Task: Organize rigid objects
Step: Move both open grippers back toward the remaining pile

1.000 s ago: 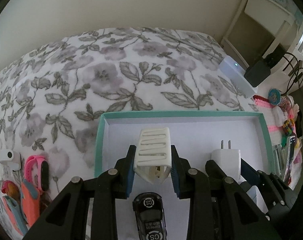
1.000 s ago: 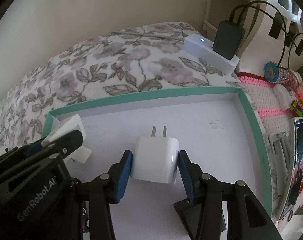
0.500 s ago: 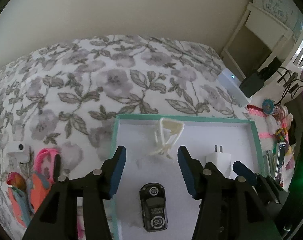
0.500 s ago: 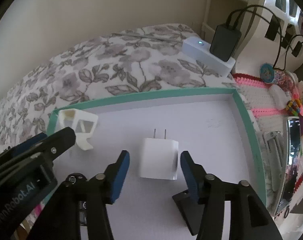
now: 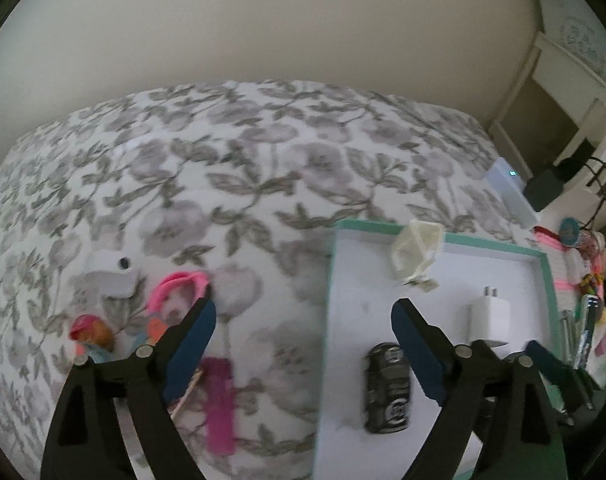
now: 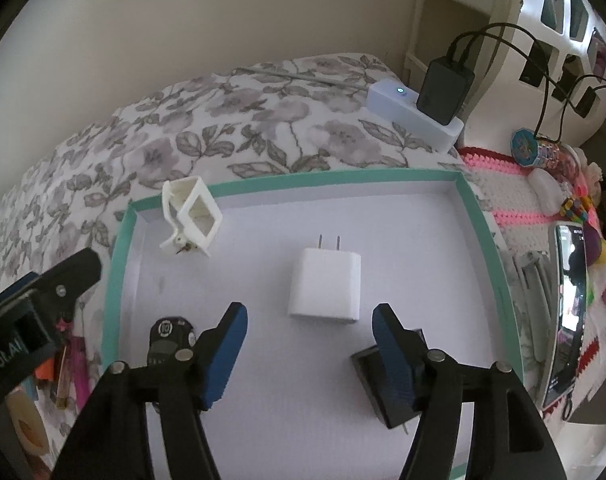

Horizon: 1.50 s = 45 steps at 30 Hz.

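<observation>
A teal-rimmed white tray (image 6: 343, 181) (image 5: 435, 236) lies on the flowered bedspread. In it are a cream plastic clip (image 6: 189, 216) (image 5: 417, 254) at the far left corner, a white plug adapter (image 6: 325, 286) (image 5: 488, 318), a black toy car (image 6: 167, 340) (image 5: 387, 386) and a black adapter (image 6: 377, 384). My right gripper (image 6: 307, 354) is open and empty, just short of the white adapter. My left gripper (image 5: 303, 346) is open and empty, straddling the tray's left rim. Pink and orange toys (image 5: 177, 292) and a magenta strip (image 5: 219, 404) lie left of the tray.
A small white camera-like piece (image 5: 111, 276) lies on the bedspread at left. A white power strip (image 6: 413, 114) with a black charger (image 6: 443, 90) sits past the tray. A phone (image 6: 563, 308), a pink crocheted mat (image 6: 503, 184) and trinkets crowd the right side.
Both grippers let go and pulled back: the clip and the white adapter now lie free in the tray. The left gripper has swung left over the tray's rim.
</observation>
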### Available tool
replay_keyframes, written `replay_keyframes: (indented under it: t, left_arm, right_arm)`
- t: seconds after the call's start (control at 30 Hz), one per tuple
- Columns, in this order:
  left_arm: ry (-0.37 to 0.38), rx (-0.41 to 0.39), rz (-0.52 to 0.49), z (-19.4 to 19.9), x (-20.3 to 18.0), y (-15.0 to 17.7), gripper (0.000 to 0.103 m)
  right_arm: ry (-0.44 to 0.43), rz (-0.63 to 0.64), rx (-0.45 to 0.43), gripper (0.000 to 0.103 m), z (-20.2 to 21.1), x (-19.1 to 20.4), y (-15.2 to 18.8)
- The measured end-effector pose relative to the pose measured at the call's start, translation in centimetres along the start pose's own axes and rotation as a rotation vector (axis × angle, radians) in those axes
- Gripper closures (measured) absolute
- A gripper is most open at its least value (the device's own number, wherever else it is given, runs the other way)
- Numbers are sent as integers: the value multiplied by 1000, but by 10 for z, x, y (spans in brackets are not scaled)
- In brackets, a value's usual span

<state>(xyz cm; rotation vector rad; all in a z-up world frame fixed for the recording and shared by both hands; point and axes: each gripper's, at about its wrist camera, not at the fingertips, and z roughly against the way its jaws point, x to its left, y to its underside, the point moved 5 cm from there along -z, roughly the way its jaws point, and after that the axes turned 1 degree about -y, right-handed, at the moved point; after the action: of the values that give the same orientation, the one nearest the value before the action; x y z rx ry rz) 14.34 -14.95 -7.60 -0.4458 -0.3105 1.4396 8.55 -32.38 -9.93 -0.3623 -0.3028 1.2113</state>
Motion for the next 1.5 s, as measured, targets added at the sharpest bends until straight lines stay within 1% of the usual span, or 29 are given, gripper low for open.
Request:
replay_keyframes:
  t: [0.07,0.13,0.23,0.3,0.33,0.37,0.4,0.53,0.57,0.6,0.63,0.87,1.03,1.2,1.37,1.5]
  left_arm:
    - [-25,2,-8,1,6,4,13]
    - [-49,3,-13,4,13,8,13]
    - [-52,6,8,9,24,15,13]
    - [-59,6,21,13,32,19,13]
    - [-67,6,24,15,35,21,13]
    - [-76,3,28,17,39,23,12]
    - [-82,-1,33,19,42,25,13]
    - [-72,-27,72,29,56,30,12]
    - [-71,-35,81,32,59,31,9]
    - [-69,-45,87,35,62,32,5]
    - [-67,-52,91,38,64,32,3]
    - [-57,-90,88,58,82,39,3]
    - [-38,-135,141,80,107,40,3]
    - [-80,-172,143,99,139,36,3]
    - [-112,-164,161,109,170,42,3]
    - [-150,-104,176,102,189,60,3]
  right_arm:
    - [-2,2,-4,22,3,1,3]
    - [-3,3,-5,21,5,2,5]
    - [-10,3,-8,19,10,5,9]
    - [-14,10,-13,11,14,9,12]
    - [-15,15,-17,10,17,11,13]
    - [-16,19,-20,6,19,13,15]
    - [-19,21,-22,4,21,14,16]
    - [-25,21,-35,4,31,19,21]
    - [-27,23,-40,3,34,21,22]
    - [-32,27,-42,2,36,23,23]
    - [-38,31,-42,1,38,25,24]
    - [-72,79,-54,0,53,49,33]
    - [-102,112,-55,0,63,66,38]
    - [-145,146,-68,0,77,87,39]
    - [-191,211,-66,0,85,124,45]
    - [-248,268,-28,0,83,157,59]
